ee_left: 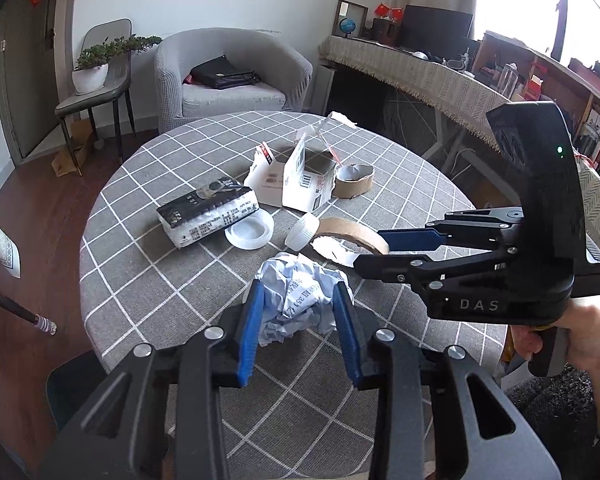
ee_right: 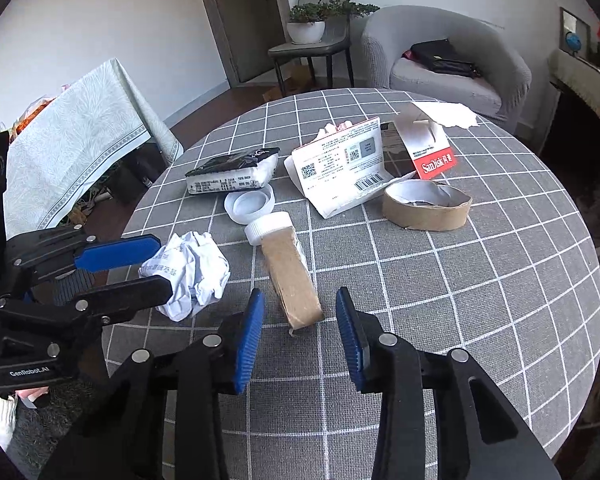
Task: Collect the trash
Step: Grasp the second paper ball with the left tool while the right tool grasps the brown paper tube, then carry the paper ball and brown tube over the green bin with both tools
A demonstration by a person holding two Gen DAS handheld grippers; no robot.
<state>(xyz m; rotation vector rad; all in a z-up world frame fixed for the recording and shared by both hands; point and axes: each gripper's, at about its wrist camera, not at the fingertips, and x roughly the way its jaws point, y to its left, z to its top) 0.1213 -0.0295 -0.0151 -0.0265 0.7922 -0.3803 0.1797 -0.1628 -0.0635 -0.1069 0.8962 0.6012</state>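
Observation:
A crumpled white paper ball (ee_left: 300, 300) lies near the front of the round table (ee_left: 140, 264) with its grey checked cloth. My left gripper (ee_left: 299, 320) is shut on the ball, both blue pads pressing its sides; the right wrist view shows the same grip (ee_right: 164, 268) on the paper ball (ee_right: 196, 268). A brown cardboard tape ring (ee_right: 292, 276) lies edge-on just right of it. My right gripper (ee_right: 300, 320) is open, the ring's near end sitting between its pads with a gap on each side. In the left wrist view the right gripper (ee_left: 370, 250) reaches in from the right over the ring (ee_left: 352, 236).
Further back lie a black-and-white packet (ee_right: 232, 174), a white lid (ee_right: 249, 202), a small white-capped jar (ee_right: 268, 226), a torn white carton (ee_right: 340, 164), a red SanDisk card (ee_right: 432, 152) and a second cardboard ring (ee_right: 426, 206). A grey armchair (ee_left: 228, 76) and a chair holding a potted plant (ee_left: 92, 72) stand behind the table.

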